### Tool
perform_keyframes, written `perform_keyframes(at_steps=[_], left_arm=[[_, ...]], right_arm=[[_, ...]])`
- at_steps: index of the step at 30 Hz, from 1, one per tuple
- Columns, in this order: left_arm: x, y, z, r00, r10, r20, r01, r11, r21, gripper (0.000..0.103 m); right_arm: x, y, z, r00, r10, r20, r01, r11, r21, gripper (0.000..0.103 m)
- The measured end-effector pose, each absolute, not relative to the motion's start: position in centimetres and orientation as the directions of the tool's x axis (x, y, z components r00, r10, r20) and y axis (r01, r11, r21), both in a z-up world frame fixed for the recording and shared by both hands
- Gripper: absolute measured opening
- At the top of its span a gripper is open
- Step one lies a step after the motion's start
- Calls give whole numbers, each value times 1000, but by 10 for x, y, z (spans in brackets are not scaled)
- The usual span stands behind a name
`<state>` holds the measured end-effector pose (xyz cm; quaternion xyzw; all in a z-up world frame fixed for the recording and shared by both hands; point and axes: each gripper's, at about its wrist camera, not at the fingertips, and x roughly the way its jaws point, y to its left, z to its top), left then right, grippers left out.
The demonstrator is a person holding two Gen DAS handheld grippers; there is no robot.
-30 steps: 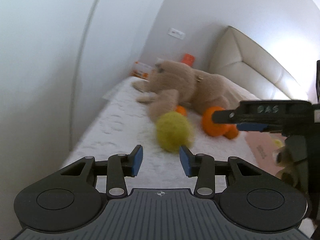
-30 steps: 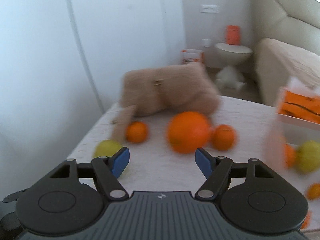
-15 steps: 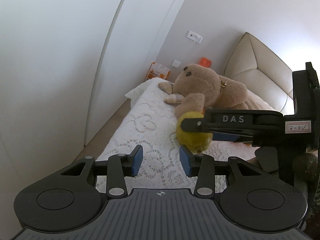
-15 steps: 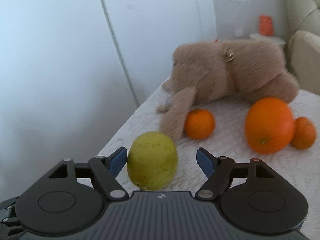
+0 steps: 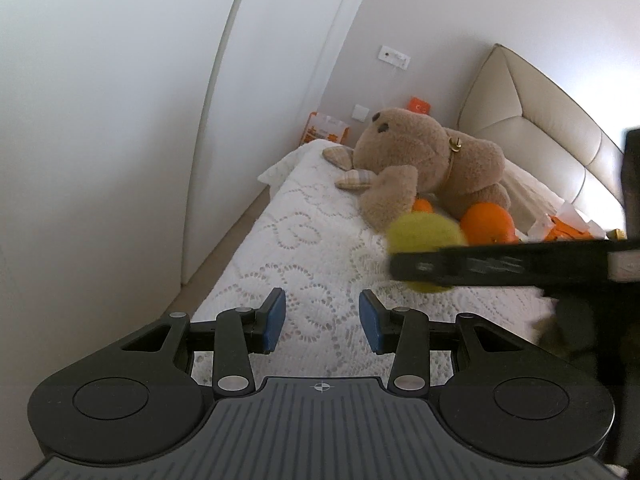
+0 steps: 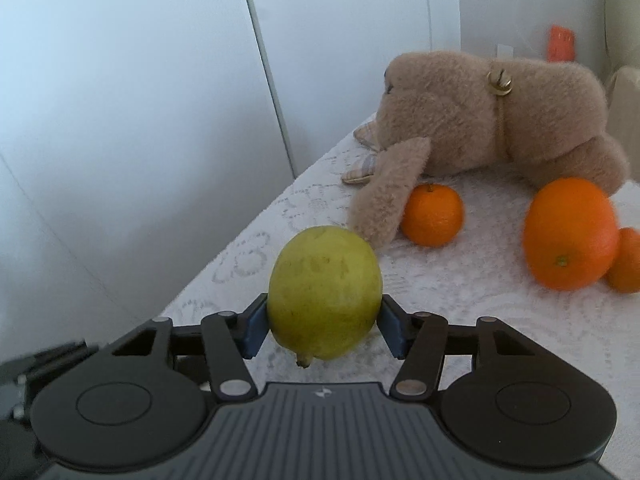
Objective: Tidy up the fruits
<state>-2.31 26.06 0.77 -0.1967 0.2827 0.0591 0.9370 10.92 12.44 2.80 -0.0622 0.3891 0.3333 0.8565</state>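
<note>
**Fruit on the lace bedcover: right gripper closed on the yellow-green fruit**

1. Right gripper (image 6: 322, 326). Nearest item in the right wrist view. Its jaws have just been closing, and we see both blue pads pressed against the sides of the yellow-green fruit (image 6: 324, 292). The fruit is round with a small stem nub at its underside; we cannot say for certain whether it is a pear or a guava. It sits just above the white lace bedcover (image 6: 480, 320), in front of the plush toy's nearer limb, and we cannot tell whether it touches the cover.

2. Left gripper (image 5: 322, 326). Nearest item in the left wrist view. We record the blue pads parted by a narrow gap with only bedcover showing between them; it has hold of nothing. The right gripper's black finger crosses this view from the right, blurred, in front of the fruit.

3. Small mandarin (image 6: 432, 216). Lies on the bedcover, touching the plush toy's nearer limb, on its right side.

4. Large orange (image 6: 570, 234). Lies on the bedcover just in front of the plush toy's rump. A second small mandarin (image 6: 626, 260) touches its right side, partly cut off at the frame edge.

5. Brown plush toy (image 6: 492, 120). Lies on its side across the bedcover, behind all the fruit, a gold ornament at its neck.

6. Beige padded headboard (image 5: 532, 120). Behind and right of the plush toy.
</note>
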Motion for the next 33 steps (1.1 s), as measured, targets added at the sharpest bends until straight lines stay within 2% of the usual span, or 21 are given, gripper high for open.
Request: perform_keyframes(at_steps=[6, 11, 16, 22, 28, 33], left_arm=[[-14, 249, 8, 834, -30, -551, -191, 921, -339, 45], [7, 215, 14, 837, -100, -539, -83, 949, -304, 45], [32, 176, 22, 834, -146, -532, 29, 975, -221, 45], [67, 153, 31, 839, -122, -530, 67, 990, -123, 45], [97, 148, 32, 849, -53, -525, 22, 998, -67, 45], [130, 144, 25, 838, 63, -541, -56, 998, 29, 46]], right_arm=[[69, 55, 43, 571, 438, -694, -525, 845, 102, 57], [33, -1, 36, 629, 363, -688, -424, 901, 88, 56], [16, -23, 34, 647, 399, -650, -442, 891, 107, 55], [19, -24, 24, 673, 430, -602, -453, 883, 125, 55], [31, -34, 9, 647, 456, -611, -427, 881, 206, 67], [32, -36, 9, 644, 470, -604, -427, 875, 226, 69]])
